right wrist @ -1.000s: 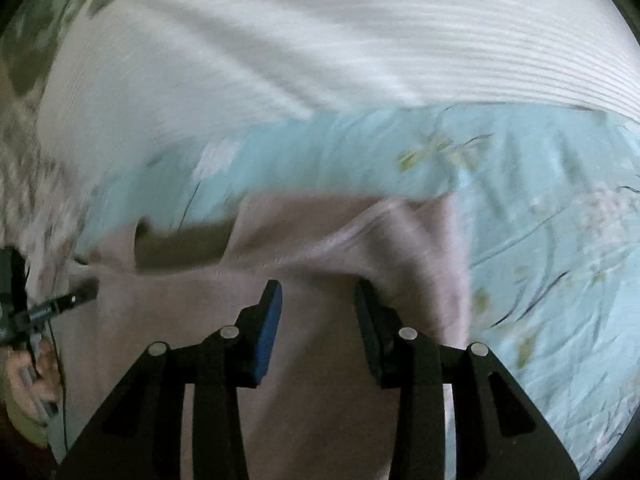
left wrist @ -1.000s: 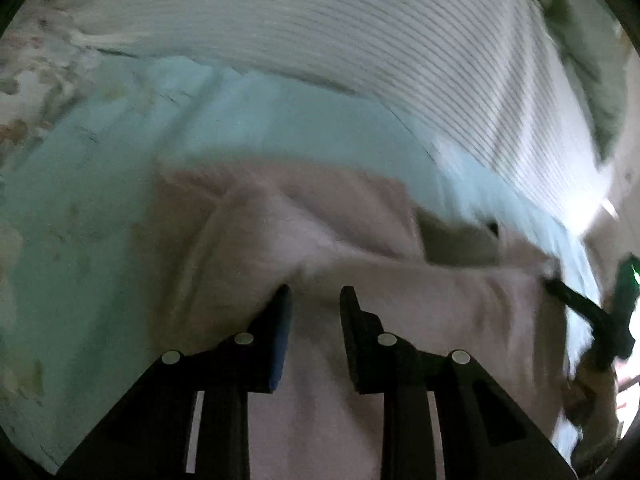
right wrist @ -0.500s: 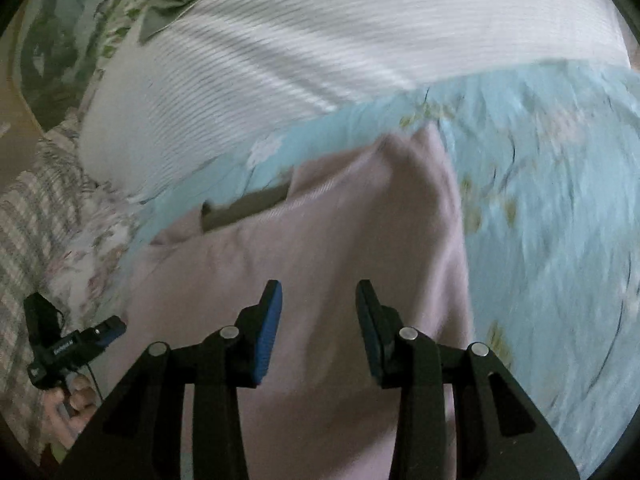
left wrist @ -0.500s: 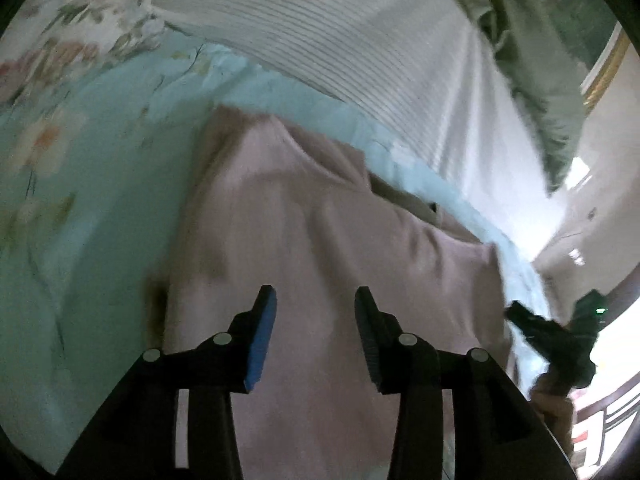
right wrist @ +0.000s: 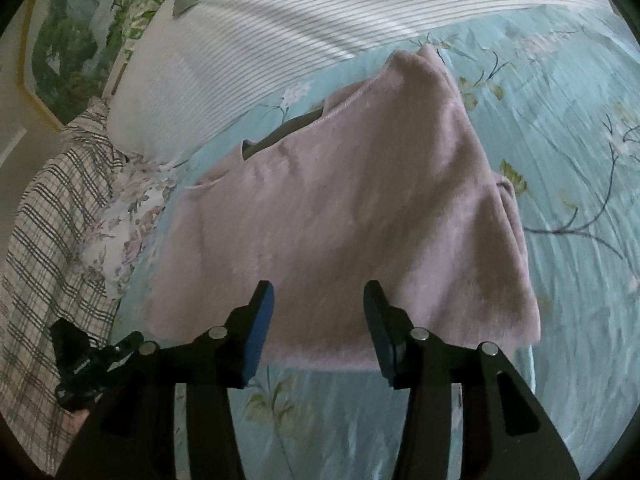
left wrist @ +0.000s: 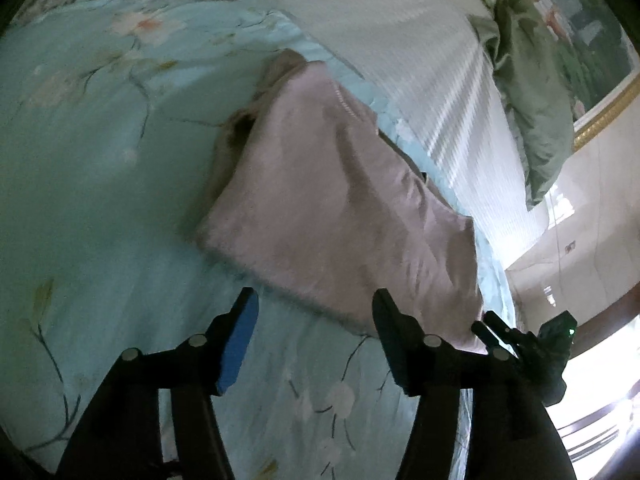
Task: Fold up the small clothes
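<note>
Where the bed stretches out under a pale blue floral sheet, a white ribbed cover lies across its far side, with a gold-framed picture on the wall beyond. The pink garment lies folded flat on the sheet. The left gripper and right gripper hover at its near edge, jaws released wide, holding nothing.
</note>
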The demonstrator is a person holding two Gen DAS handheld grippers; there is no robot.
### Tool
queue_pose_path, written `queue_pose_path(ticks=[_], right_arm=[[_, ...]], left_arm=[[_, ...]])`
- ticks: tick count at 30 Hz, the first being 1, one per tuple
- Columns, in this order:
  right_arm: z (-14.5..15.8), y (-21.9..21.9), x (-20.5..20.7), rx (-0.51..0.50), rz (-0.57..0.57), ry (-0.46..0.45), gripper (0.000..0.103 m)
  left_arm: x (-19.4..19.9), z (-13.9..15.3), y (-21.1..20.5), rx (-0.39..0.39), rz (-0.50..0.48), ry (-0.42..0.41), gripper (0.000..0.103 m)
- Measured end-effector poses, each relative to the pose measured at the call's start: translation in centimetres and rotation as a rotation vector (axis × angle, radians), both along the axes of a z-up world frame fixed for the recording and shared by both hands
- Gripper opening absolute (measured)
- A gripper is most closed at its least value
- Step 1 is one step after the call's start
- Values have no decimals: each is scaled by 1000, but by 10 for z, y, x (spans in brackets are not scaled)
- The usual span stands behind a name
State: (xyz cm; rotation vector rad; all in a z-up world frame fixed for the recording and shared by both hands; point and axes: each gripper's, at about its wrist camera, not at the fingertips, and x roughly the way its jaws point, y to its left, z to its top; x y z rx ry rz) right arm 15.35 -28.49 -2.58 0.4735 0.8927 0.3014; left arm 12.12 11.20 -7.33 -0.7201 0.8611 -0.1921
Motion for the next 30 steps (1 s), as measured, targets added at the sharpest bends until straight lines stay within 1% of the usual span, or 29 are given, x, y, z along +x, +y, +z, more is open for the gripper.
queue_pose_path(ticks=[7, 9, 12, 17, 18, 20, 21, 22, 23, 25, 26, 28, 30], right_arm=[[4, 7, -6, 3, 22, -6, 51], [5, 8, -5, 6, 22, -7, 52], [5, 8, -3, 8, 25, -6, 53], [3, 8, -1, 14, 29, -3, 53], [3, 9, -1, 15, 28, -4, 53], [2, 9, 0, 16, 28, -2, 53], [1, 9, 2, 19, 28, 1, 53], [1, 9, 4, 24, 29, 3, 53], [1, 9, 7, 27, 30, 4, 53], [3, 10, 11, 29, 33, 0, 53], [4, 10, 14, 31, 37, -4, 53], [4, 8, 18, 41, 34, -8, 53], [6, 4, 25, 55, 27, -10, 53]], left_arm=[[11, -21, 5, -79, 45, 45, 61], [17, -26, 7, -110, 71, 48, 61], [29, -28, 12, -115, 121, 37, 61], [48, -32, 21, -170, 212, 46, 60], [52, -32, 22, -169, 226, 45, 59], [58, -31, 21, -147, 239, 42, 53], [61, -30, 21, -136, 243, 40, 41], [65, -30, 21, -127, 244, 43, 15], [69, -30, 22, -141, 237, 45, 6], [72, -26, 23, -163, 236, 28, 7], [74, -18, 18, -137, 229, 10, 7], [79, 2, 0, -68, 184, -41, 6], [82, 18, -17, -25, 134, -83, 6]])
